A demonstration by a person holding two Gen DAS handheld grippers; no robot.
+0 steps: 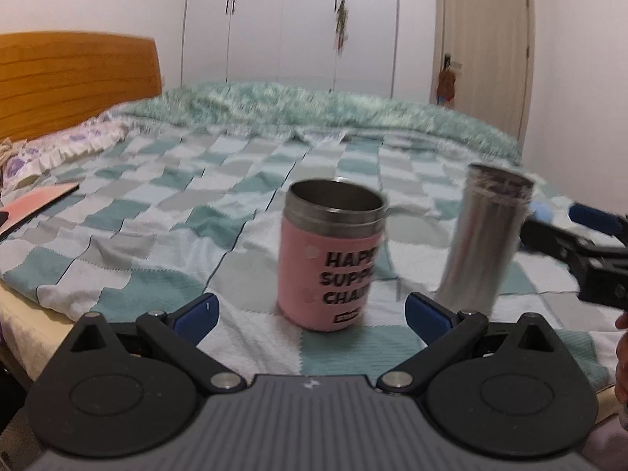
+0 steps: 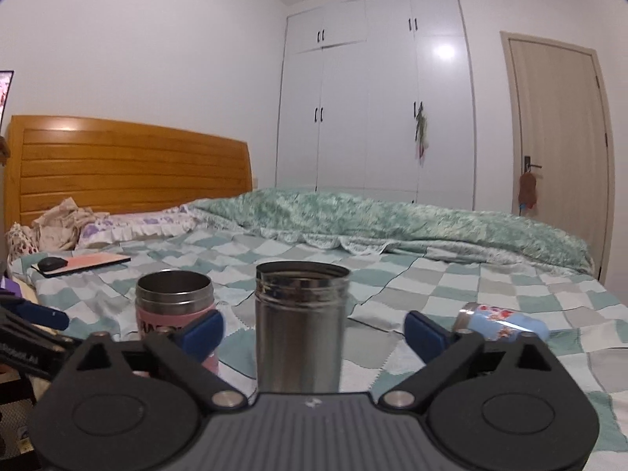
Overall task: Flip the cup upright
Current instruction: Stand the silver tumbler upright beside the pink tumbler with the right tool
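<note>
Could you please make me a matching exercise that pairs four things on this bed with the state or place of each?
Things:
1. pink cup
2. steel cup
3. blue bottle
4. computer mouse

States or places:
a. lying on its side on the checked blanket
b. standing upright, plain metal, between the open fingers of the right gripper
c. resting on a flat pink pad near the pillows
d. standing upright, with black lettering on its side

Pairs: 1-d, 2-b, 3-a, 4-c

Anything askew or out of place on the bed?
Yes: the blue floral cup lies on its side on the quilt, right of the steel cup. Steel and pink cup stand upright.
</note>
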